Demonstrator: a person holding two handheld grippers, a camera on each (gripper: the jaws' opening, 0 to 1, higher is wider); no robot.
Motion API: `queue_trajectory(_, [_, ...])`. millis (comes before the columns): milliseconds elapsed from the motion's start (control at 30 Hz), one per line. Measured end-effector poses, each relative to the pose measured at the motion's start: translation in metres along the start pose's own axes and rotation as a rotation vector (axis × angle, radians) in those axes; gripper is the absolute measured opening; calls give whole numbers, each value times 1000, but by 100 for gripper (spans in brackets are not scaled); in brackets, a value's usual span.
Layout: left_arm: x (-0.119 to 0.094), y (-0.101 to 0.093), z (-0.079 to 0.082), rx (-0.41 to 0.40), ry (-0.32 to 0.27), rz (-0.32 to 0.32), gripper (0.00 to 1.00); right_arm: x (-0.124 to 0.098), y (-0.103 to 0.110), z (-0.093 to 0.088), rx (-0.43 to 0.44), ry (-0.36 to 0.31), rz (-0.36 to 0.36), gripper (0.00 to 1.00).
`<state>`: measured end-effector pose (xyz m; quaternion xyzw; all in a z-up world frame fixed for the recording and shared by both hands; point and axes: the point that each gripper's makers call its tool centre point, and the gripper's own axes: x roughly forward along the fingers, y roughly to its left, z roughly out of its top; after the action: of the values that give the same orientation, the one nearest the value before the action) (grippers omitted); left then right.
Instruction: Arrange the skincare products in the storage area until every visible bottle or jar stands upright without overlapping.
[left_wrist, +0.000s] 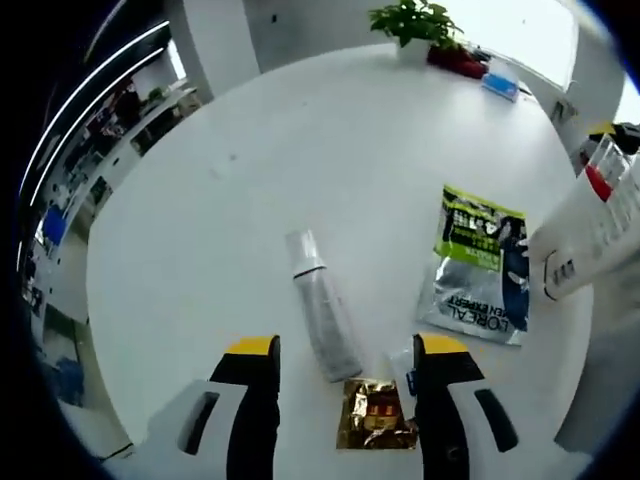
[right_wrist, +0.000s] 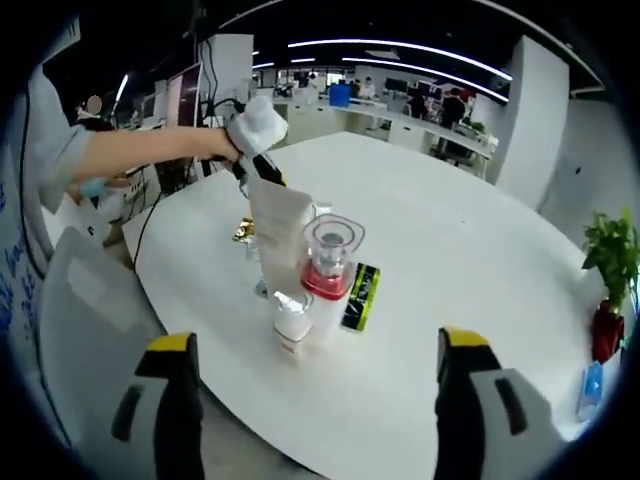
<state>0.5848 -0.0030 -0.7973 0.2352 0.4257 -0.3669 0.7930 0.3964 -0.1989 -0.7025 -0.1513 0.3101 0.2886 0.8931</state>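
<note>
In the left gripper view, a silver tube lies flat on the white round table, just beyond my open left gripper. A gold sachet lies between its jaws. To the right a green-and-silver sachet lies flat, and a white tube stands by a red-topped bottle. In the right gripper view, the white tube, a clear bottle with red liquid and a small clear bottle stand close together. My right gripper is open, short of them. The left gripper hovers behind the tube.
A potted plant and a blue item sit at the table's far edge. In the right gripper view, the green sachet lies beside the bottles, a person's arm reaches in from the left, and office desks stand behind.
</note>
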Motion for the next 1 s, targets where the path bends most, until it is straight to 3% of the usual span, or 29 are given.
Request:
queue_trajectory(533, [23,8,6,-26,65,-13,25,-1,-3,-6,13,15,-19,99])
queue_trajectory(733, [30,10,9,-31,78,-19,29,-1,-2,-8,22,22,-21,98])
queue_trajectory(800, [32,13,6,-2,98,-3,28,-1,-2,-8,22,24,-22,98])
queue_trajectory(1000, [40,17,8,-27,100,-8,22,-1,-2,-10,33,31,-23,98])
